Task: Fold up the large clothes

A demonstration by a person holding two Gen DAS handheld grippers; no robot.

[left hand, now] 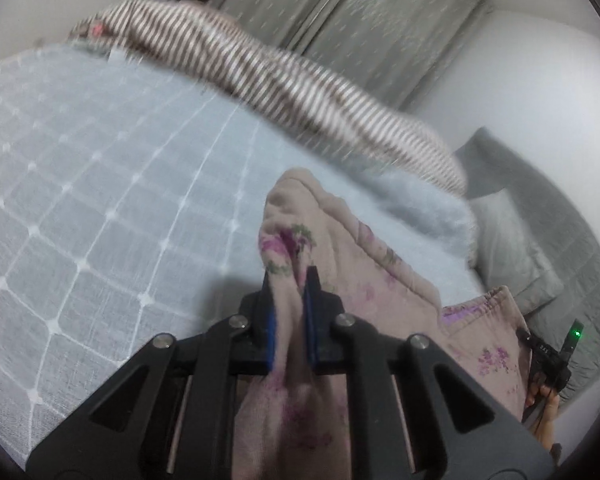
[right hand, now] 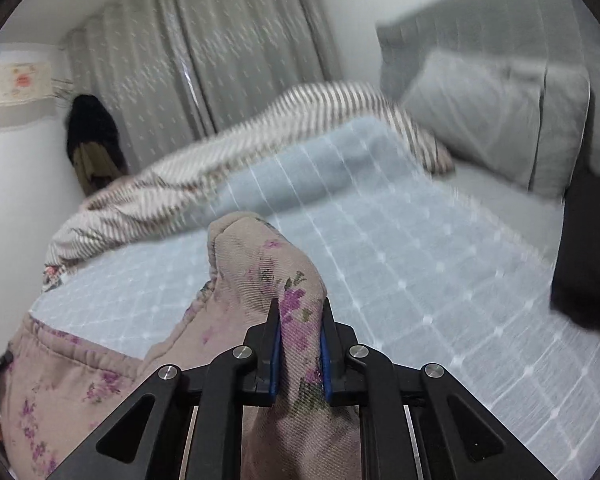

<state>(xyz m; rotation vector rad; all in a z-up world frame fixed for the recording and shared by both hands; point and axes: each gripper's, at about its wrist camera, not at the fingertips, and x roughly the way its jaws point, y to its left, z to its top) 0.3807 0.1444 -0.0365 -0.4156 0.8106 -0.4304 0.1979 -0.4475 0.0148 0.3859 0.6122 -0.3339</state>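
A pink-beige garment with purple flowers [left hand: 364, 280] is held up over the bed. My left gripper [left hand: 290, 280] is shut on one bunched edge of it. My right gripper [right hand: 302, 308] is shut on another bunched part of the same floral garment [right hand: 260, 264]. The cloth hangs between the two grippers and drops below both views. In the left wrist view the right gripper's body [left hand: 548, 356] shows at the far right behind the cloth. Both views are blurred by motion.
The bed has a pale blue quilted cover [left hand: 100, 184] with a white grid. A brown-and-white striped blanket [left hand: 260, 72] lies along its far side. Grey pillows [right hand: 500, 120] stand at the head. Grey curtains [right hand: 204, 60] hang behind.
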